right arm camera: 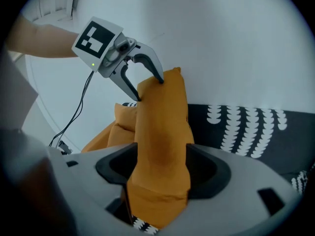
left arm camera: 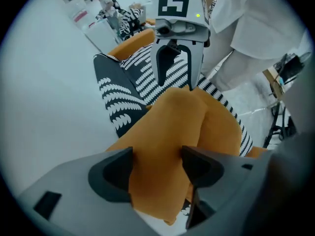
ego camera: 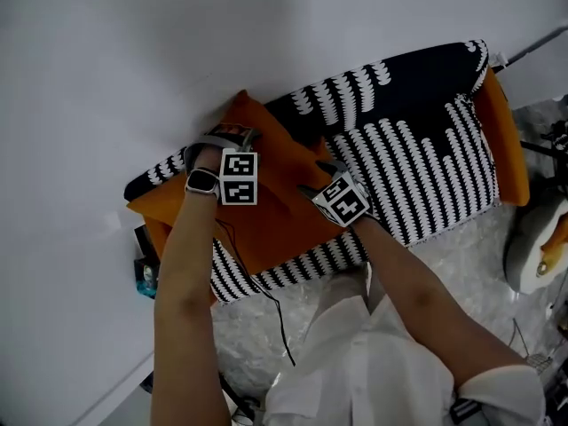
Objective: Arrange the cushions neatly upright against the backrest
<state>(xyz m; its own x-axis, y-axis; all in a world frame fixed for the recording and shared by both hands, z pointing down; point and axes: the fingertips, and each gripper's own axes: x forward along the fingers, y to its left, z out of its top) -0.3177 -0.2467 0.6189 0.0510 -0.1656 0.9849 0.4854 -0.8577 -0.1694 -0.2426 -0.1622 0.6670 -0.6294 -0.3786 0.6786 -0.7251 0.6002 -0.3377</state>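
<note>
An orange cushion [ego camera: 266, 211] stands on edge on the black-and-white patterned sofa [ego camera: 417, 176], near its left end and in front of the backrest [ego camera: 390, 82]. My left gripper [ego camera: 232, 138] straddles the cushion's top edge and my right gripper [ego camera: 325, 170] straddles its side. In the left gripper view the cushion [left arm camera: 182, 127] lies between the wide jaws of the left gripper [left arm camera: 157, 168], not squeezed. The right gripper [right arm camera: 162, 168] is likewise open around the cushion [right arm camera: 162, 122]. A second orange cushion [ego camera: 508, 140] leans at the sofa's right end.
A white wall rises right behind the backrest. More orange fabric [ego camera: 146, 204] shows at the sofa's left end. Bubble wrap [ego camera: 257, 327] covers the floor in front, with a black cable [ego camera: 277, 313] across it. A white-and-orange object [ego camera: 541, 247] sits at the right.
</note>
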